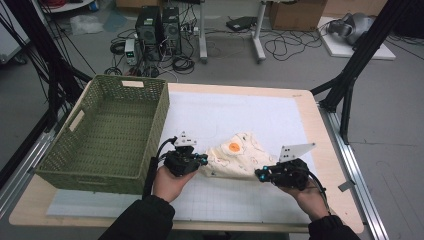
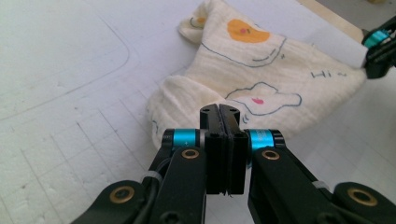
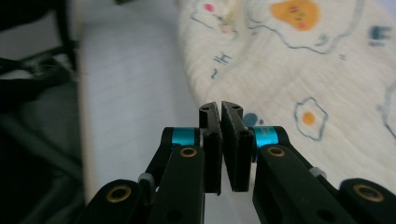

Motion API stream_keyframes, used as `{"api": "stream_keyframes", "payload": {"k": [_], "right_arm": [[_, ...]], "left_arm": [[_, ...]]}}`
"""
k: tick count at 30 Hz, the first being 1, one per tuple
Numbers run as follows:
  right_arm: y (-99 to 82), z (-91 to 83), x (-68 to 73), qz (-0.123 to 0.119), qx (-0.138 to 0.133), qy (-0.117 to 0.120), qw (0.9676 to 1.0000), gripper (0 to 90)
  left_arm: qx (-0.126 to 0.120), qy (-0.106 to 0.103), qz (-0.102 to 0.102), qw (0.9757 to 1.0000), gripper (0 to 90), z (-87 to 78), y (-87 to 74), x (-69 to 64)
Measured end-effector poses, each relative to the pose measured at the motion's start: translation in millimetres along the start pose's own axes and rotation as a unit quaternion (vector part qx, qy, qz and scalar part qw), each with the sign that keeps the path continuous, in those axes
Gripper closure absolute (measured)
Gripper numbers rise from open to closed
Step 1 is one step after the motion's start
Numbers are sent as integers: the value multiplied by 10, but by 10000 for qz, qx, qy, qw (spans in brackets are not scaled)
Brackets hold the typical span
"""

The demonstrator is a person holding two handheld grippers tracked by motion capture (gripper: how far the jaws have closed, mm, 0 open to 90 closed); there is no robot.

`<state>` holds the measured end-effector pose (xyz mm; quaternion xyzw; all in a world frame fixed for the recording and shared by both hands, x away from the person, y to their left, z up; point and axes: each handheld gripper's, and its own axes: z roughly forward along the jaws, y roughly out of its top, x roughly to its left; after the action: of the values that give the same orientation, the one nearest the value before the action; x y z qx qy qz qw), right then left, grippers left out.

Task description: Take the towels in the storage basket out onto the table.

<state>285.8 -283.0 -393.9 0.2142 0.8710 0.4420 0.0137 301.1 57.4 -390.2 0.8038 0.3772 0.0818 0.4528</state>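
High view, left to right: the green basket at left holds nothing; the left gripper and right gripper, jaws pressed together, pinch the cream egg-print cloth at centre frame; carrying it to the basket probably remains.

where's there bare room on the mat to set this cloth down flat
Free: the white grid mat between the green woven basket and the table's far edge, and the strip nearest the person. Crowded: around the cream egg-print cloth, flanked by both grippers.
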Motion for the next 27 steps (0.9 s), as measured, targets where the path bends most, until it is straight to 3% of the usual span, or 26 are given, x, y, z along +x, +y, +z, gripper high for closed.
{"api": "stream_keyframes", "payload": {"k": [3,4,7,10,11,13,17,20,21,22,23,24,27], "right_arm": [[1,70,152,-106,42,411,9991,848],[7,86,187,-148,41,396,9991,818],[8,70,166,-247,122,127,9995,749],[-31,36,75,-126,127,3,9998,710],[-92,6,-19,-86,185,-241,9995,683],[-161,2,-105,-70,249,-477,9985,655],[-263,26,-233,45,429,-700,9966,646],[-341,79,-325,157,597,-744,9953,665],[-376,144,-347,180,806,-762,9937,724],[-384,145,-342,141,713,-780,9943,788],[-384,145,-342,141,713,-780,9943,788],[-380,154,-341,117,731,-706,9948,883],[-374,149,-308,63,779,-618,9950,890]], "left_arm": [[98,22,20,9999,883,-29,-10,16],[98,22,20,9999,876,-29,-10,16],[246,-39,-13,9997,780,21,-69,44],[333,-69,-32,9994,691,62,-112,55],[463,-75,-31,9989,663,120,-165,64],[512,-58,-63,9987,627,154,-195,70],[727,52,-67,9973,603,272,-292,102],[805,223,171,9964,660,328,-330,88],[816,341,237,9958,762,330,-330,87],[816,341,237,9958,815,330,-330,87],[826,340,234,9957,815,325,-331,99],[821,321,189,9959,881,321,-334,106],[848,315,257,9956,892,296,-342,88]]}}
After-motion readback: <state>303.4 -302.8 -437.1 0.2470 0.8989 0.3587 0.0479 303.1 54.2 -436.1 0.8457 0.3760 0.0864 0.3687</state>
